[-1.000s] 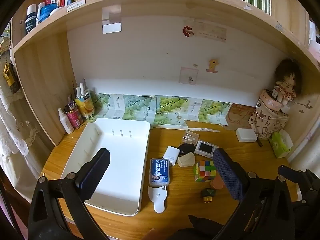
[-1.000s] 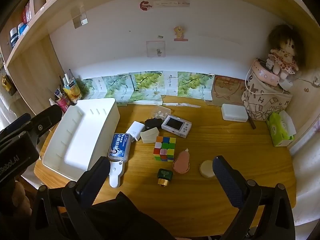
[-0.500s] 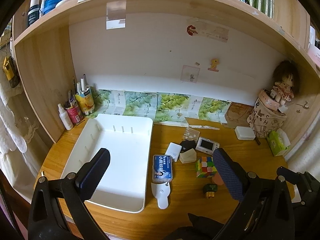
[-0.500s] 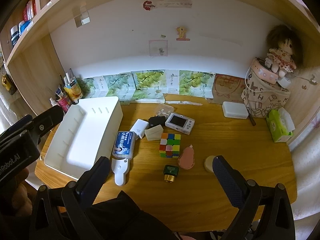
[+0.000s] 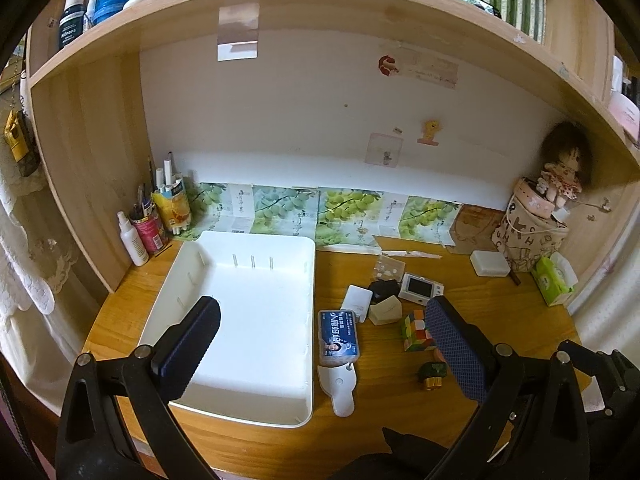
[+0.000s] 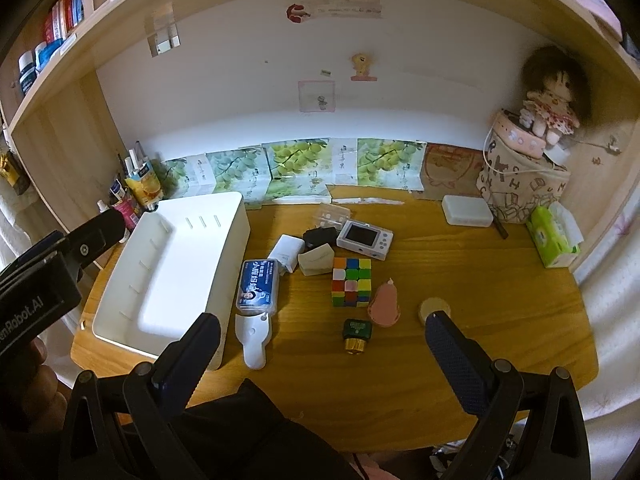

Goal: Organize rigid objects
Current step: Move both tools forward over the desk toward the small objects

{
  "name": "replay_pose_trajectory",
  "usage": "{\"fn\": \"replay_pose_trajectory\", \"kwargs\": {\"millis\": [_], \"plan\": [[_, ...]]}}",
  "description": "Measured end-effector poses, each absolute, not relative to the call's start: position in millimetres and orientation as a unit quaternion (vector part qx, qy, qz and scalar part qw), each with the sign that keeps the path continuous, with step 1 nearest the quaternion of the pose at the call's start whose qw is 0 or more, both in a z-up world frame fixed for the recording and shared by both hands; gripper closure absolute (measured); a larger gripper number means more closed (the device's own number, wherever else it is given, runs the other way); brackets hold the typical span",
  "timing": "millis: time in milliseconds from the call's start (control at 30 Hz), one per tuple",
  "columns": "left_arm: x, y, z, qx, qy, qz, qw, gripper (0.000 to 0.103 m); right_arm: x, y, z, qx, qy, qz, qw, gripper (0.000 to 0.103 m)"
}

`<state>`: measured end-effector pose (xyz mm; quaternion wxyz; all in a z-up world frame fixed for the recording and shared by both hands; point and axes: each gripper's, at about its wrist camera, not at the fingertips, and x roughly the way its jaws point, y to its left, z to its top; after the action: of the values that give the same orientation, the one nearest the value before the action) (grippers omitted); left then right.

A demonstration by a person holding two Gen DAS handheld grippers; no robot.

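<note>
Wooden table (image 6: 480, 336), set in a shelf alcove. Left side: white tray (image 6: 132, 312), empty. Just beside its right wall: blue-labelled pack (image 6: 258, 286) and a white scoop-shaped piece (image 6: 253, 338). Centre: white adapter (image 6: 287, 252), black adapter (image 6: 319, 236), beige block (image 6: 316, 260), small camera (image 6: 363, 239), colour cube (image 6: 351, 287), pink piece (image 6: 385, 307), green-and-gold cap (image 6: 356, 334), round disc (image 6: 434, 309). Rear right: white box (image 6: 466, 210), printed bag (image 6: 520, 184), tissue pack (image 6: 554, 236).
</note>
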<state>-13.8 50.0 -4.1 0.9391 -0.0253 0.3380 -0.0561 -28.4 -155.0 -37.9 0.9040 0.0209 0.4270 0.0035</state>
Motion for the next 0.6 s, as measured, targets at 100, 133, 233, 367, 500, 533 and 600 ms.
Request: {"fn": "replay_pose_trajectory", "kwargs": {"millis": [100, 133, 233, 367, 500, 533, 600], "plan": [[-12, 49, -6, -0.019, 0.34, -0.069, 0.938, 0.001, -34, -151, -40, 0.025, 0.428, -0.007, 0.903, 0.001], [-12, 49, -7, -0.017, 0.341, -0.074, 0.937, 0.001, -36, -152, -41, 0.028, 0.429, -0.011, 0.903, 0.001], [-12, 47, -8, -0.014, 0.343, -0.086, 0.935, 0.001, -41, -154, -44, 0.037, 0.434, -0.023, 0.9, 0.001], [-12, 44, -11, -0.011, 0.351, -0.098, 0.931, 0.001, -46, -156, -48, 0.047, 0.442, -0.033, 0.895, 0.001], [-11, 42, -16, -0.012, 0.364, -0.102, 0.926, 0.001, -48, -159, -54, 0.059, 0.454, -0.038, 0.888, 0.001], [-11, 41, -17, -0.012, 0.367, -0.102, 0.924, 0.001, -48, -161, -55, 0.062, 0.458, -0.038, 0.886, 0.001], [-10, 40, -20, -0.014, 0.374, -0.098, 0.922, 0.001, -46, -163, -58, 0.067, 0.465, -0.036, 0.882, 0.001]]}}
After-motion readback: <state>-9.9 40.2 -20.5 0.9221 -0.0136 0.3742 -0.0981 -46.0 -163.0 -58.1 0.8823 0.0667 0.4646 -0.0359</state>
